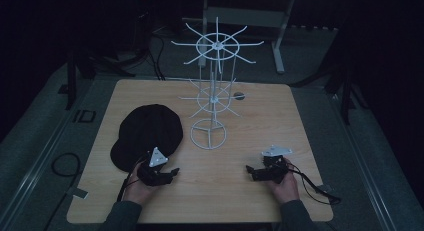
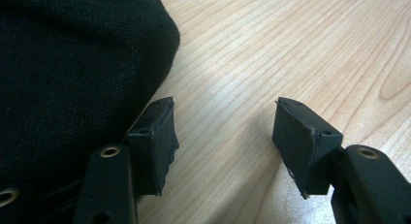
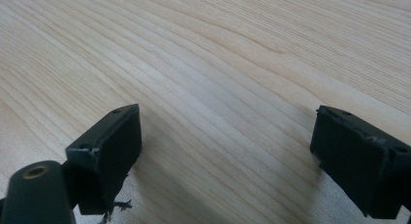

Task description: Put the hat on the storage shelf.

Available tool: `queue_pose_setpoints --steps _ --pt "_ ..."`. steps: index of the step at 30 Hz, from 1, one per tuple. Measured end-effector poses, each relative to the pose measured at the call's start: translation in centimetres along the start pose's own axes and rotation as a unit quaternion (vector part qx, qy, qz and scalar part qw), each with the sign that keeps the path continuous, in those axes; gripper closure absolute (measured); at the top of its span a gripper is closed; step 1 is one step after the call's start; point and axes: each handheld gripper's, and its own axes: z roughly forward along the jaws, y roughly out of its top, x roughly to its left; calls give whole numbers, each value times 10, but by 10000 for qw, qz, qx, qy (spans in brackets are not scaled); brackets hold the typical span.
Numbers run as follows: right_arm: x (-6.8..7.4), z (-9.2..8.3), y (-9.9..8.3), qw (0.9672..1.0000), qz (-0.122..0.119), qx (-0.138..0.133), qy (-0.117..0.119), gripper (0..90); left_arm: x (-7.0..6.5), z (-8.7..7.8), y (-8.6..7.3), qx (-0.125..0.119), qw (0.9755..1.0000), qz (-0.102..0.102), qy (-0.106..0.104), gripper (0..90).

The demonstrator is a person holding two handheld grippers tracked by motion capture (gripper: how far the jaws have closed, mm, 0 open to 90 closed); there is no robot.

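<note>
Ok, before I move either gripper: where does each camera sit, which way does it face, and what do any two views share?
High view: above the person's side, facing forward and down on the table, black cap, white wire rack; both hands hold grippers.
Left gripper view: on the left gripper, facing along its open jaws at the cap's edge.
Right gripper view: on the right gripper, facing bare tabletop.
Shared: cap shows in high and left views.

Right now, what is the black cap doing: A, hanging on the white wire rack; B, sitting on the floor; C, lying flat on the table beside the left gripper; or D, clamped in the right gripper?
C: the black cap lies on the table left of the white wire rack, next to the open left gripper.
</note>
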Motion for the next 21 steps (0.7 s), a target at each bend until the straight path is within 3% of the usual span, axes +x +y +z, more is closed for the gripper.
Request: queue_pose_setpoints --steps 5,11,12,21 --pt "0 0 0 10000 1 0 0 109 0 -1 0 43 10000 -1 -75 444" --pt "0 0 0 10000 3 1 -4 108 -2 -4 2 151 9997 71 -163 536" --pt "0 0 0 10000 12 0 -6 109 -4 -6 4 293 9992 170 -216 577" --pt "0 0 0 10000 11 2 -8 109 -7 -14 12 502 9971 362 -448 603"
